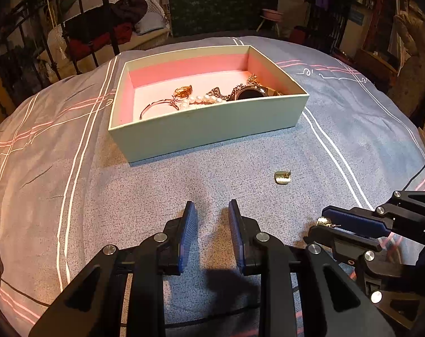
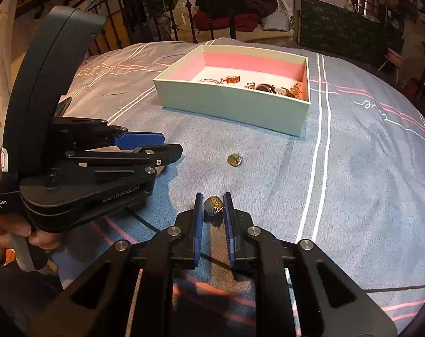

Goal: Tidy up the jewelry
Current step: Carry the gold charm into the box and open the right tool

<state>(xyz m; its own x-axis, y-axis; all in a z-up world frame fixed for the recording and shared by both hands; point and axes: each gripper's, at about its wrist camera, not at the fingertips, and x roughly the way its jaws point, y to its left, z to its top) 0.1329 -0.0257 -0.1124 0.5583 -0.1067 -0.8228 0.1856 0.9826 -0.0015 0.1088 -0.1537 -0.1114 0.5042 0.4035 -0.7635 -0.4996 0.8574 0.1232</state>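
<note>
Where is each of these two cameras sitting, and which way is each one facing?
Left wrist: on the left tongs, looking down along the empty fingers over the bedspread toward the box; right tongs at its right edge.
Right wrist: on the right tongs, closed on a small gold piece; left tongs and a hand at left.
Shared: box, loose gold piece, bedspread.

Soft, matt woven cloth on the bedspread [image 1: 156, 196], slightly nubbly. The box [image 1: 206, 129] looks like smooth matt card, pale outside, pink within. Inside, glossy pearls [image 1: 201, 100] and shiny gold-tone metal. Near right, the small earring [image 1: 282, 177] gleams metallic. The gripper pads [image 1: 188, 236] are ribbed blue, in matt black plastic.
</note>
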